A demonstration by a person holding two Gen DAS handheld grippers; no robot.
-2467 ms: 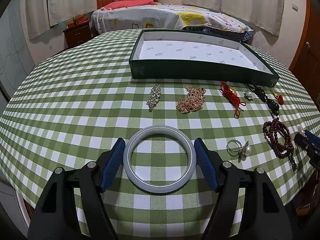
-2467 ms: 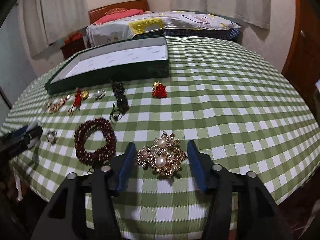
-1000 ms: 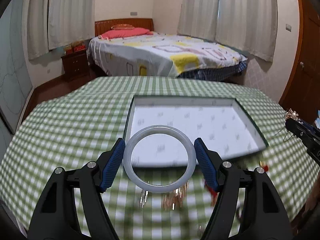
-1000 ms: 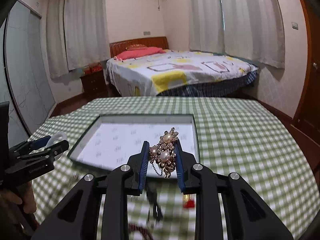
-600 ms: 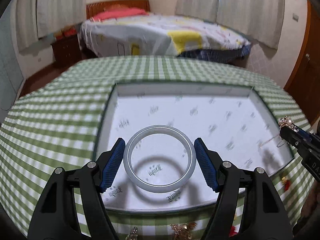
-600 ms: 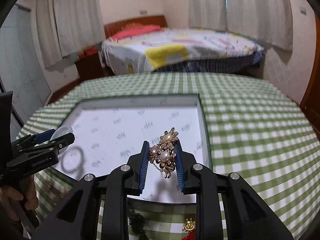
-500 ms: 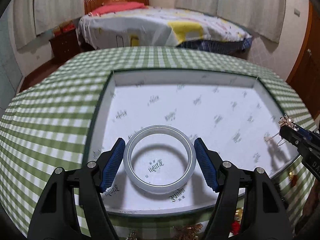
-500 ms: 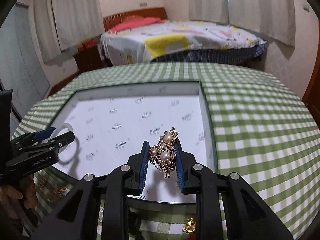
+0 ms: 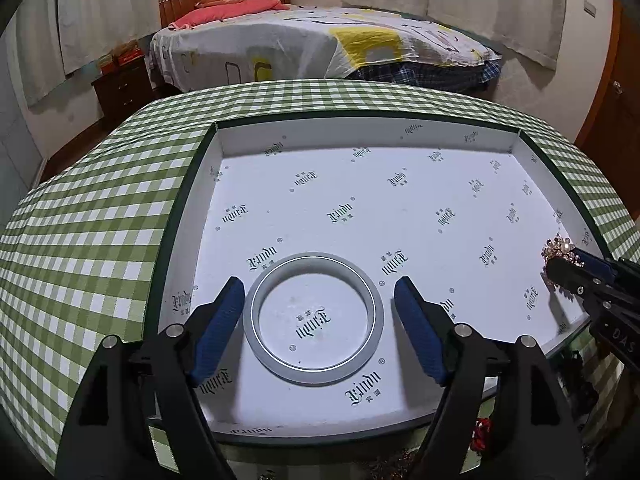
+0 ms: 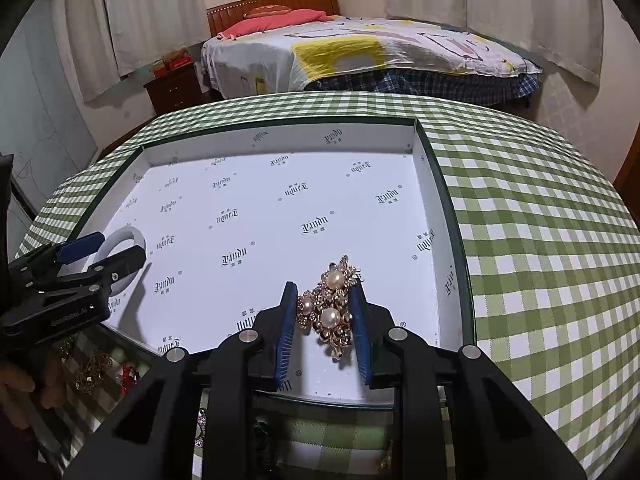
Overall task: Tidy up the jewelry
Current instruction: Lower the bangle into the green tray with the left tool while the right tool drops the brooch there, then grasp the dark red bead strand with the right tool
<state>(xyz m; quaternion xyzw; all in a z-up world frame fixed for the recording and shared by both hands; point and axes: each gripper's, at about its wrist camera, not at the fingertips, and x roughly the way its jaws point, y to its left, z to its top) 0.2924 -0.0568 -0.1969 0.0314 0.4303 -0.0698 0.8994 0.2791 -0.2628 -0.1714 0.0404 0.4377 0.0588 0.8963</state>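
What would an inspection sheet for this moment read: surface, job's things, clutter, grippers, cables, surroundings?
Surface: table under a green checked cloth.
Job's things: open tray with a white printed lining; pale bangle lying flat on the lining; gold pearl brooch over the tray's near right corner.
Clutter: other jewelry on the cloth in front of the tray, mostly hidden.
Grippers: left gripper has just been opening, pads clear of the bangle between them; right gripper clamps the brooch.
Cables: nothing seen.
Surroundings: bed, nightstand, curtains, a person's hand.
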